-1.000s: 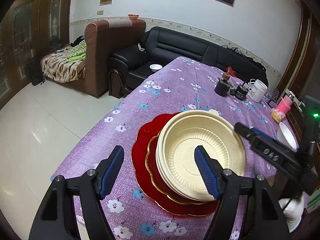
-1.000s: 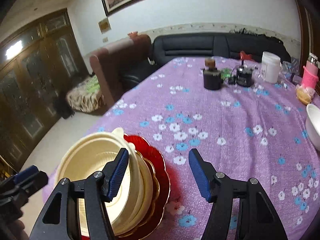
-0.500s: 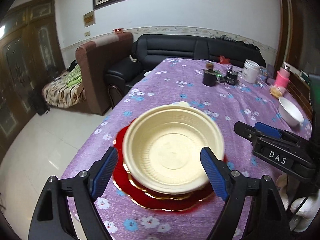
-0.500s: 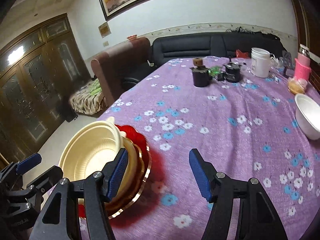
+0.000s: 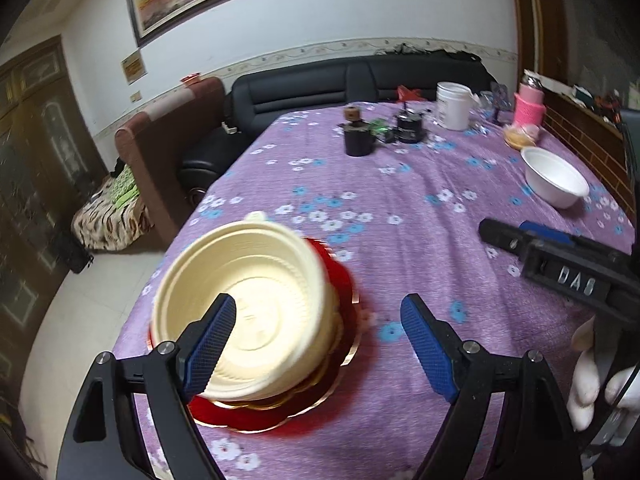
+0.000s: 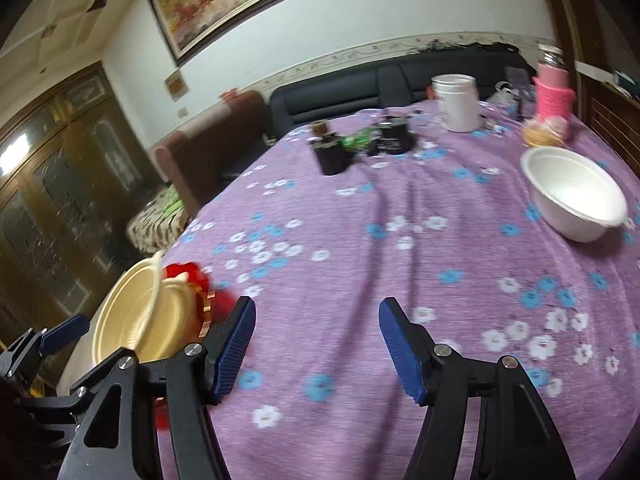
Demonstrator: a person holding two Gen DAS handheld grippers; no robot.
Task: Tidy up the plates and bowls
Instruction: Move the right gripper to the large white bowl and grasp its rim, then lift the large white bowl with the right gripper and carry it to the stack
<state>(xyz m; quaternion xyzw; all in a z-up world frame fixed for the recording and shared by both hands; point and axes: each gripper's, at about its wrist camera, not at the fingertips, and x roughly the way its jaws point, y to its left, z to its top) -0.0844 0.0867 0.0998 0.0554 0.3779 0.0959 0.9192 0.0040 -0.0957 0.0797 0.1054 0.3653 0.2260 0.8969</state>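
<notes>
Two grippers, both spread wide with nothing between the pads. Left gripper (image 5: pixel 318 346) sits over the near edge of the purple tablecloth (image 5: pixel 400 208), its left pad in front of the cream bowl (image 5: pixel 248 312). That bowl tops a stack on the red plate (image 5: pixel 340 280), at the cloth's near-left corner. Right gripper (image 6: pixel 318 350) is over bare cloth just right of the stack. White bowl (image 6: pixel 572 196) stands alone, well apart toward the cloth's right edge.
</notes>
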